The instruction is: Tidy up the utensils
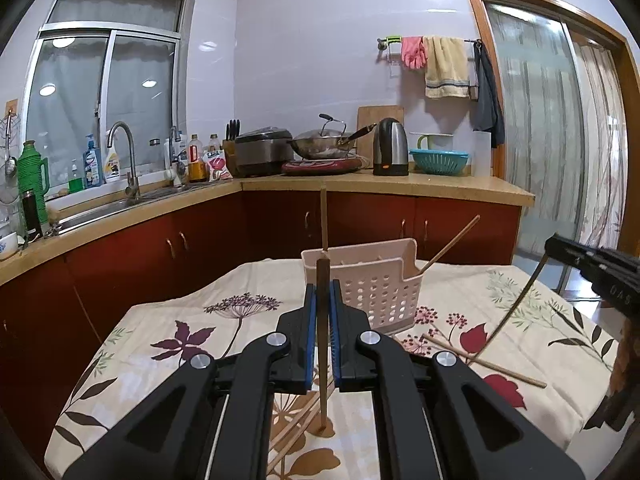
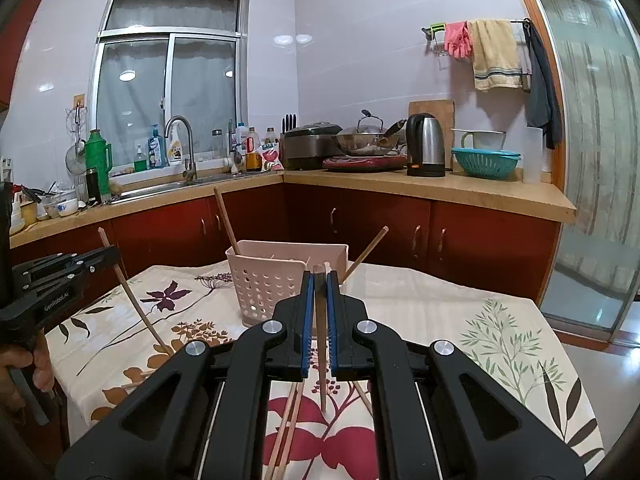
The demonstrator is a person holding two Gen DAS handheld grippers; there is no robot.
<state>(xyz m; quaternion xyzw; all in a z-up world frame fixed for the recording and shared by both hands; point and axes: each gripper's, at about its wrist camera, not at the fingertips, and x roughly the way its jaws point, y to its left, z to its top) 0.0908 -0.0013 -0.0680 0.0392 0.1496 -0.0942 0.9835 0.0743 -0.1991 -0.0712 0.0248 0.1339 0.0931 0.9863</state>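
Chopsticks stand near-upright, one pinched in the left gripper (image 1: pixel 321 312), one in the right gripper (image 2: pixel 319 304), each clenched, and the pink basket (image 1: pixel 376 284) sits straight ahead on the table (image 1: pixel 168 320), nearer the left.

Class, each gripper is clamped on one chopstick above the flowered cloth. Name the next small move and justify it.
Probably carry the left gripper forward and lift its chopstick over the pink basket rim. Both the left and the right gripper are shut on upright sticks, the basket already holds two, and it stands just ahead.
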